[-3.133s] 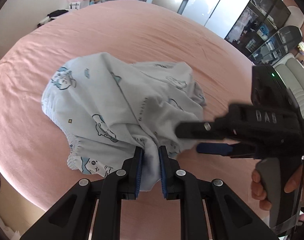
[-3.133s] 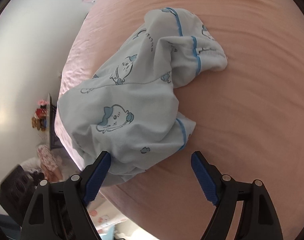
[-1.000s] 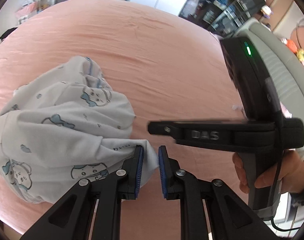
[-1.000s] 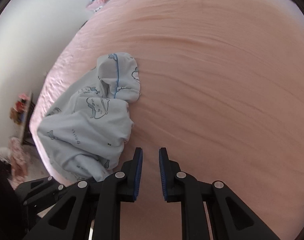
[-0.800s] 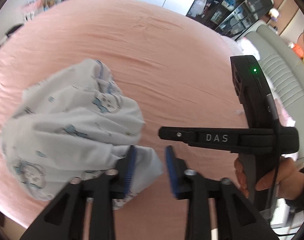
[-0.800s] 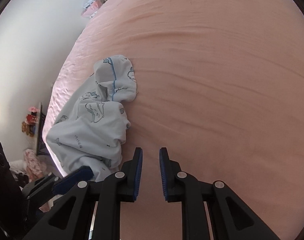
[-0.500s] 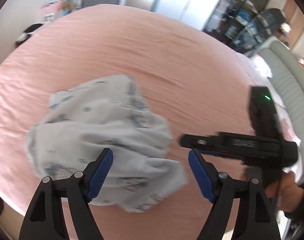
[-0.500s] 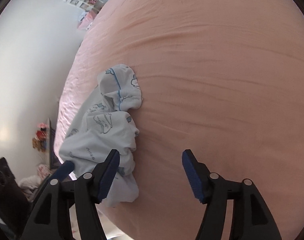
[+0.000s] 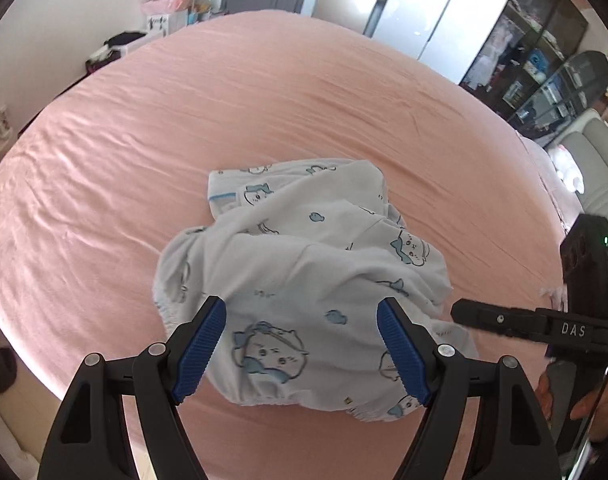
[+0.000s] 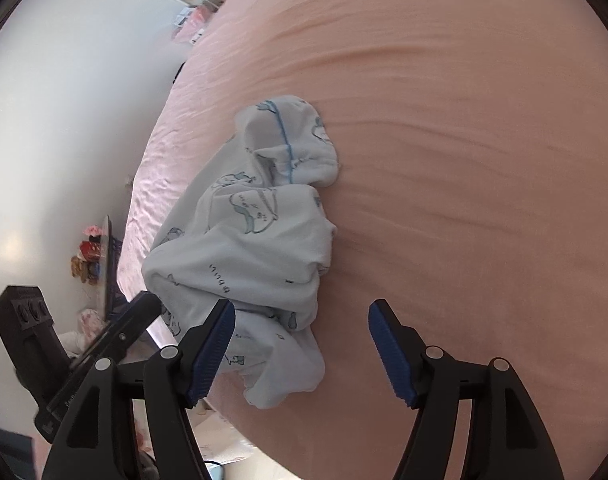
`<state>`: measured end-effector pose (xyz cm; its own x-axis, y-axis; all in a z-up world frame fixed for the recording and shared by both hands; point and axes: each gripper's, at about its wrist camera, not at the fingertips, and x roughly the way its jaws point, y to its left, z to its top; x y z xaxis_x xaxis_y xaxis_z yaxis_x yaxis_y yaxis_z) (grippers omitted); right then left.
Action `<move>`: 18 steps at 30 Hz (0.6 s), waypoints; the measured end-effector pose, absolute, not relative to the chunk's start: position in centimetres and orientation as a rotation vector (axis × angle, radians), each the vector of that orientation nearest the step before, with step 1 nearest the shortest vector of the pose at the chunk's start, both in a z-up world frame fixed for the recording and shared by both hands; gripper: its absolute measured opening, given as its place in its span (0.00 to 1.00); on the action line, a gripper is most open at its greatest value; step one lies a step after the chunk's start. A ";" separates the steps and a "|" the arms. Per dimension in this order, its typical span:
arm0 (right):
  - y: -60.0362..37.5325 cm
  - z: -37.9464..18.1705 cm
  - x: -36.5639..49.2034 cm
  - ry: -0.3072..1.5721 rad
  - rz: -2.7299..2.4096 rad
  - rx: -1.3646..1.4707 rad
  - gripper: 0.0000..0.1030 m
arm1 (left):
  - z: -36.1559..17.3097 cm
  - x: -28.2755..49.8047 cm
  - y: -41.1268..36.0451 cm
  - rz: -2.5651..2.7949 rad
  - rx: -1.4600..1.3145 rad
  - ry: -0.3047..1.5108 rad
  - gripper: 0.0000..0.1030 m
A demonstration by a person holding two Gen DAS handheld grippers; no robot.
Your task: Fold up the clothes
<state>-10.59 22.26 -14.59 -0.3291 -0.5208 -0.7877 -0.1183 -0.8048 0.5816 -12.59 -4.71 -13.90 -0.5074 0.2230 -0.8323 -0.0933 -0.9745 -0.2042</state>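
Note:
A crumpled white garment [image 9: 304, 264] printed with blue cartoon animals lies in a heap on the pink bed sheet [image 9: 264, 100]. My left gripper [image 9: 300, 312] hovers just above its near part, open, with nothing pinched between the blue pads. The right wrist view shows the same garment [image 10: 256, 240] left of centre. My right gripper [image 10: 302, 312] is above its loose lower corner, its jaws opening; the cloth lies between them, untouched by the pads. One of the right gripper's fingers [image 9: 504, 320] reaches in from the right edge.
The sheet [image 10: 464, 160] stretches wide beyond the garment. A grey padded headboard [image 9: 596, 168] and a dark glass cabinet [image 9: 536, 64] stand at the right. The bed's near edge drops to the floor, where slippers [image 9: 0, 364] lie. A hand [image 9: 584, 408] holds the right gripper.
Both grippers went from shut to open. The left one let go of the garment's corner, which dropped onto the bed, and then drew back over the heap.

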 end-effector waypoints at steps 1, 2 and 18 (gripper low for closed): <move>21.8 -14.1 -10.5 -0.746 -2.245 1.618 0.67 | -13.9 -12.3 -4.8 2.592 -1.439 -0.135 0.75; 21.4 -13.7 -10.5 -0.664 -2.262 1.607 0.67 | -13.9 -11.9 -4.8 2.611 -1.428 -0.072 0.75; 17.8 -15.9 -9.2 -0.597 -2.160 1.610 0.67 | -16.8 -11.8 -10.7 2.532 -1.526 -0.363 0.75</move>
<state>-9.21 17.76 -15.87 -0.2716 -0.5350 -0.8000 0.0480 -0.8378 0.5439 -11.83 -10.72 -16.82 -0.4653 0.2618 -0.8456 -0.0139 -0.9573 -0.2887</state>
